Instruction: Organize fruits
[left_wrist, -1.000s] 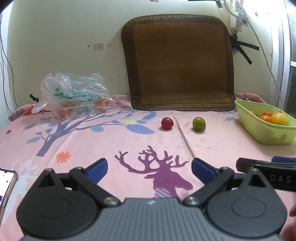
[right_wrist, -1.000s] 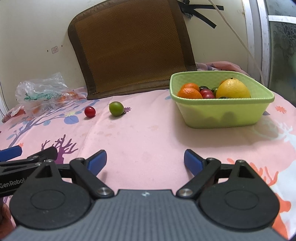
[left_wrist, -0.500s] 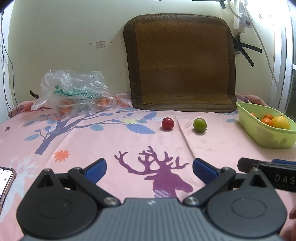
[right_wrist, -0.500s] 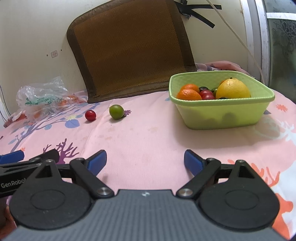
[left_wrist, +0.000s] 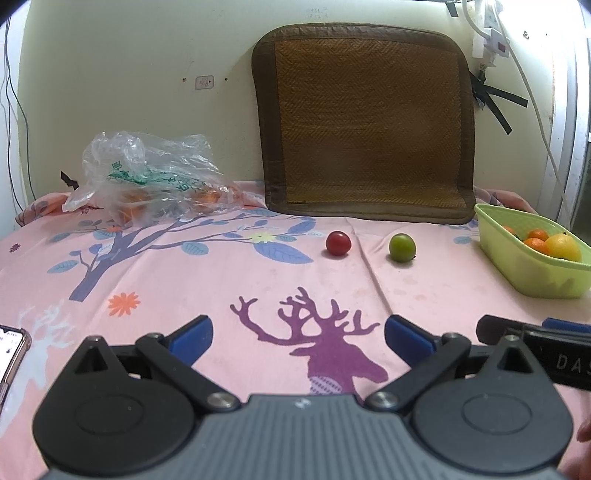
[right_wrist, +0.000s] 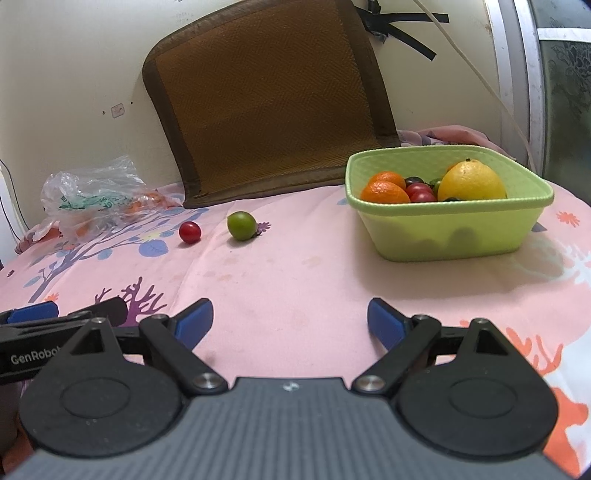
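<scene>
A small red fruit and a green fruit lie side by side on the pink patterned cloth, well ahead of both grippers. A light green basket at the right holds oranges, a large yellow citrus and small red fruits. My left gripper hovers open and empty over the deer print. My right gripper is open and empty too, in front of the basket and to its left.
A crumpled clear plastic bag with orange items lies at the back left. A brown woven cushion leans on the wall. A phone lies at the left edge. Cables and a power strip hang at the right wall.
Both views have shifted slightly, as if the grippers pulled back or tilted a little. Fruits and basket have not moved. Both grippers stay open.
</scene>
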